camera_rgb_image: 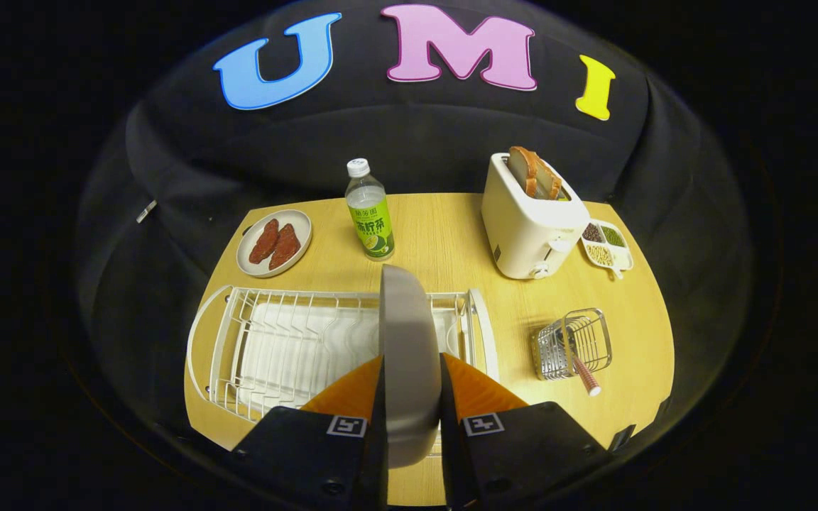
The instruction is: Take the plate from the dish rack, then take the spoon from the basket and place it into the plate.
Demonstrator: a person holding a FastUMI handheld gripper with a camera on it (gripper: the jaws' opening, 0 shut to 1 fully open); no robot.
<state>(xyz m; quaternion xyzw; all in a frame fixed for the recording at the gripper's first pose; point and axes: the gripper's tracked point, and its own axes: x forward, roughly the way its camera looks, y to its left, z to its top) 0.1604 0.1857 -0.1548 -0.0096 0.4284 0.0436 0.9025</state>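
Bottle (368, 213) label print not legible

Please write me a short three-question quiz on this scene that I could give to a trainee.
1. True or false: the gripper has both fingers pressed on the grey plate.
2. What holds the spoon? A) toaster B) wire basket C) dish rack
3. What stands just beyond the plate's top edge?

Key
1. True; the plate stands on edge between the fingers, over the dish rack.
2. B, the wire basket.
3. The green-labelled bottle.
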